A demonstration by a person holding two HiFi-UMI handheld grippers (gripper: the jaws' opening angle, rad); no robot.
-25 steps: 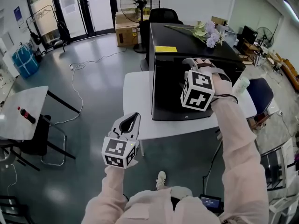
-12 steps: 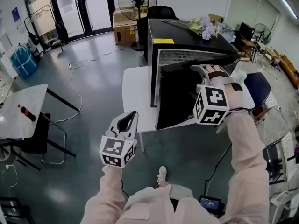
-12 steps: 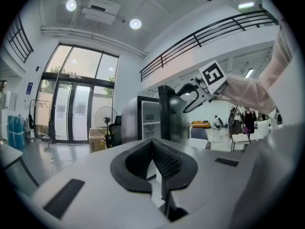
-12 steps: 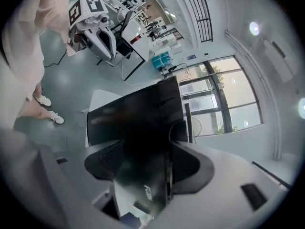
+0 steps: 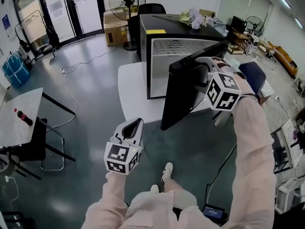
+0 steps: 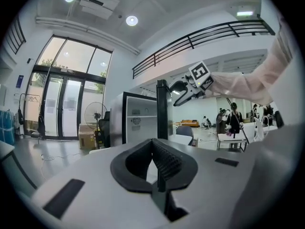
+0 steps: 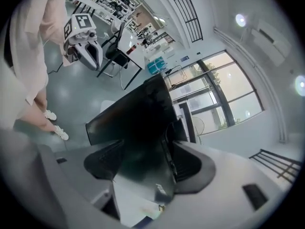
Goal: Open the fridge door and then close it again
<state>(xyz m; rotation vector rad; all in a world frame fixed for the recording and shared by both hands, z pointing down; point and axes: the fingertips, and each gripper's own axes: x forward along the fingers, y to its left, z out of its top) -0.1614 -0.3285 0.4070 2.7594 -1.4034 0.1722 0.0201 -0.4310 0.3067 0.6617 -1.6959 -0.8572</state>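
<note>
Standing swung wide from the black fridge [image 5: 157, 32], the fridge door [image 5: 188, 87] juts out past the front of the white surface [image 5: 136, 97]. The right gripper [image 7: 143, 151] straddles the door's top edge, its fingers opening with that edge between them. The left gripper [image 6: 155, 159] hangs low over the floor, well apart from the fridge, its fingers together on nothing.
</note>
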